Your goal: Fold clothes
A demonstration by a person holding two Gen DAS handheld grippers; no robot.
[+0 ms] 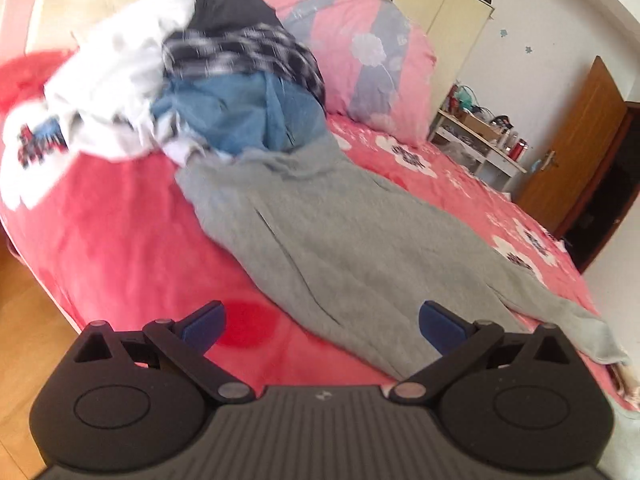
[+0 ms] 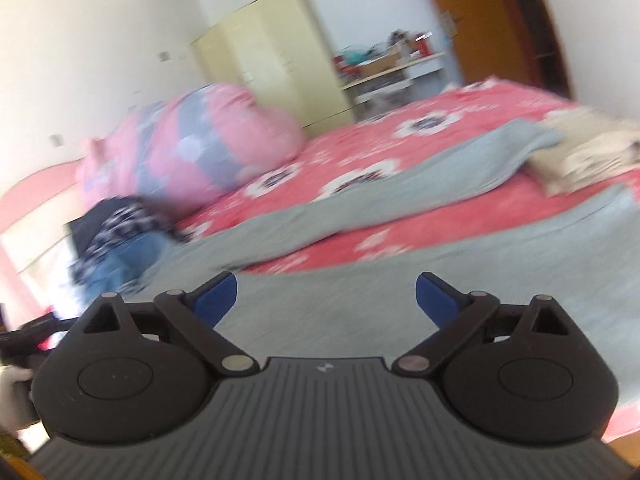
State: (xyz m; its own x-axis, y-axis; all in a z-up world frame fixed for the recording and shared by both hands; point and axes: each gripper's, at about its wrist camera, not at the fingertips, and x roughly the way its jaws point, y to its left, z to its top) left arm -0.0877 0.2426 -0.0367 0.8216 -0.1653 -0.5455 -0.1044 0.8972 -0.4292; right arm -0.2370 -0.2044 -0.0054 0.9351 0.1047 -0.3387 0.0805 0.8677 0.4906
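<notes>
A pair of grey sweatpants lies spread along the red flowered bed, waist toward a heap of clothes of white, checked and blue denim pieces. My left gripper hangs open over the near end of a grey leg, nothing between its blue pads. In the blurred right wrist view the same grey sweatpants stretch out with both legs apart. My right gripper is open just above the grey cloth and holds nothing.
A big pink and grey quilt is bundled at the bed's far side. A beige folded garment lies near the pants' leg ends. A wardrobe, a cluttered shelf and a brown door stand beyond. Wooden floor shows at the left.
</notes>
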